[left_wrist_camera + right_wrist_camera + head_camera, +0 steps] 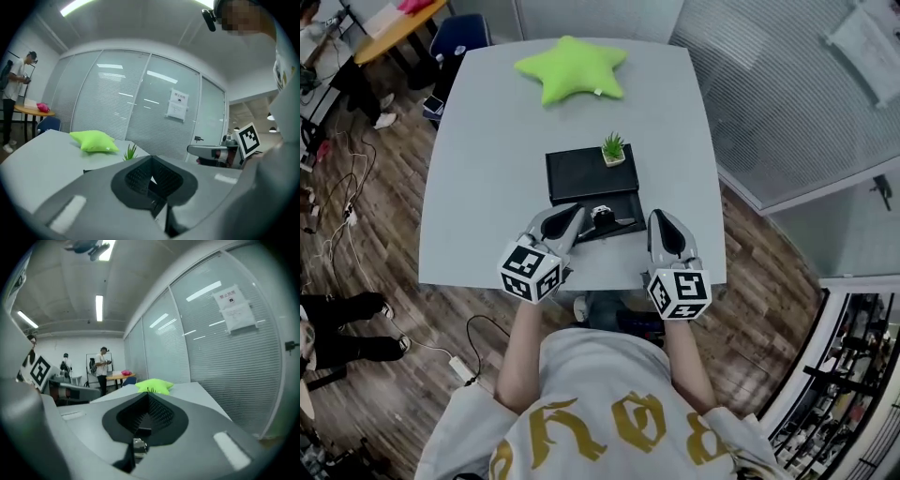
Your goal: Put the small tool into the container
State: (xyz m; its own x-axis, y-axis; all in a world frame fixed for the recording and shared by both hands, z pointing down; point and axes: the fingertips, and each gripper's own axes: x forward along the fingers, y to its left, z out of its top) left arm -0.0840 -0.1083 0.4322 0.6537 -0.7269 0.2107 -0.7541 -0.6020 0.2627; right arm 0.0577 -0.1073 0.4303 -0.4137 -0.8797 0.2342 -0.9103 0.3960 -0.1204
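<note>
A black box lies mid-table with a shallow tray pulled out toward me. A small black-and-white tool rests on that tray's front part. My left gripper hovers just left of the tool, its jaws pressed together with nothing between them. My right gripper hangs to the right of the tray near the table's front edge, also shut and empty. Neither gripper view shows the tool or the tray.
A small potted plant stands on the box's back right corner. A green star pillow lies at the far end of the grey table. People stand by a far wooden table. Glass walls with blinds run along the right.
</note>
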